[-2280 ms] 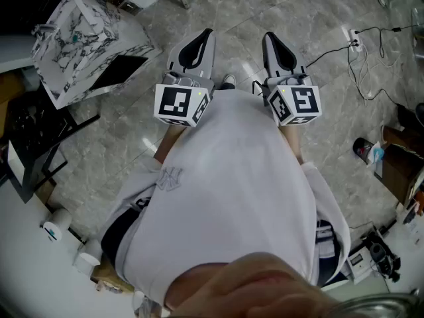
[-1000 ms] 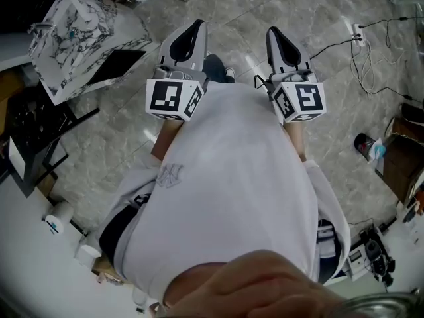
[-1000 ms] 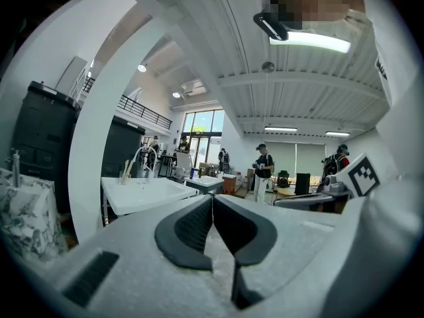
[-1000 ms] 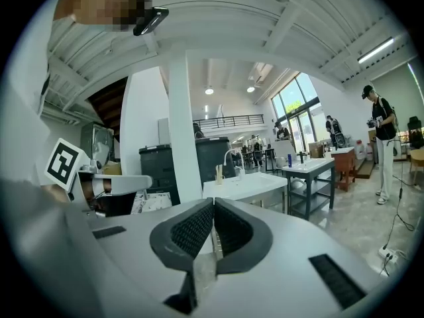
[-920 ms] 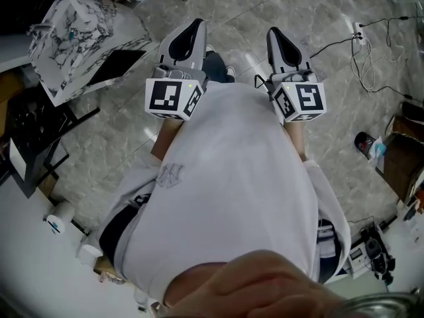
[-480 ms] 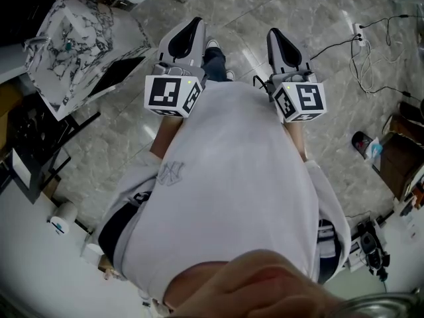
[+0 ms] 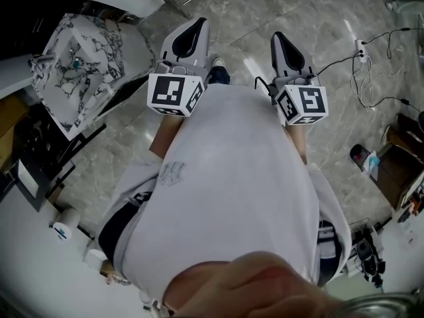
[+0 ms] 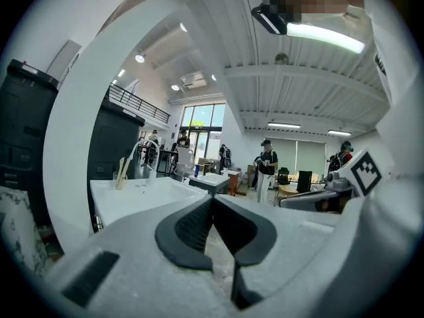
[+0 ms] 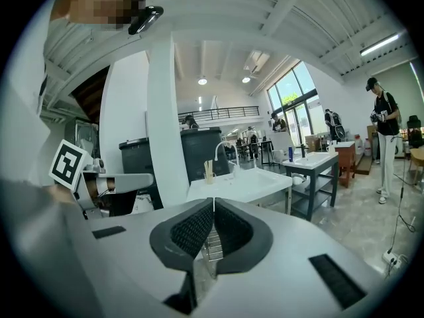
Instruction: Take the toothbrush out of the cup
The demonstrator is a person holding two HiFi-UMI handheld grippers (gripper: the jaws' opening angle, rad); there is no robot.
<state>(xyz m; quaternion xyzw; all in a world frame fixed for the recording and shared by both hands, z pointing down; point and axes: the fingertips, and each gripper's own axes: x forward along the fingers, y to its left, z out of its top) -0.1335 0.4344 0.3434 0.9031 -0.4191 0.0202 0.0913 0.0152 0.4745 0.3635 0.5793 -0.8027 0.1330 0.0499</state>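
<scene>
A clear cup [image 9: 208, 173] holding pale upright toothbrushes stands beside a curved tap on a white sink counter [image 9: 245, 184], some way ahead in the right gripper view. The left gripper view shows the same cup [image 8: 121, 177] at the far left of that counter. My left gripper [image 7: 195, 24] and right gripper [image 7: 278, 38] are held side by side in front of the person's white shirt, over the marble floor. In each gripper view the ribbed pads meet: left gripper [image 8: 212, 199], right gripper [image 9: 213, 201]. Both are shut with nothing between them, and far from the cup.
A marble-patterned basin [image 7: 79, 65] stands at the left, with a black rack [image 7: 33, 151] below it. Cables and a power strip [image 7: 361, 45] lie on the floor at the right. A second sink table [image 9: 318, 161] and several standing people [image 8: 266, 171] are further off.
The floor and the marble basin have slid down and right in the head view as the person walks forward. Both grippers stay shut and side by side.
</scene>
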